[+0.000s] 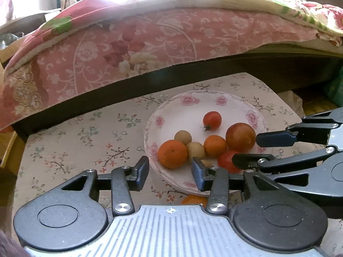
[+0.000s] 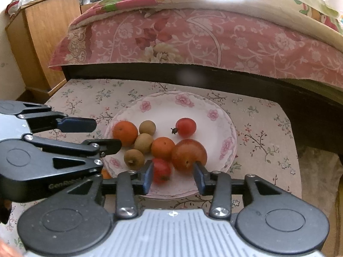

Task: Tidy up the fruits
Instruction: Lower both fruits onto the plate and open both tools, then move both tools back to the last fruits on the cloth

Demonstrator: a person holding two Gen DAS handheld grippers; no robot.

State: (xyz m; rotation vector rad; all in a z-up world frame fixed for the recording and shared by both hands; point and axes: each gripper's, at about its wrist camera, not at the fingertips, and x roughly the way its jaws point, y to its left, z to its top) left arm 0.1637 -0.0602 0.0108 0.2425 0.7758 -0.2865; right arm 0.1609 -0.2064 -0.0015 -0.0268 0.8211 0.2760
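Two open claws (image 1: 170,169) (image 2: 174,176) at plate (image 2: 216,115) near rim, fruits clustered

left gripper (image 2: 107,132) body reads "genrobot", partly hidden.

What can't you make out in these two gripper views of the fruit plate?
- Orange fruit beside the plate: left wrist view, mostly hidden by the left gripper.
- Red tomato: right wrist view, partly behind a finger of the right gripper.
- Bed top: both views, washed out by glare.
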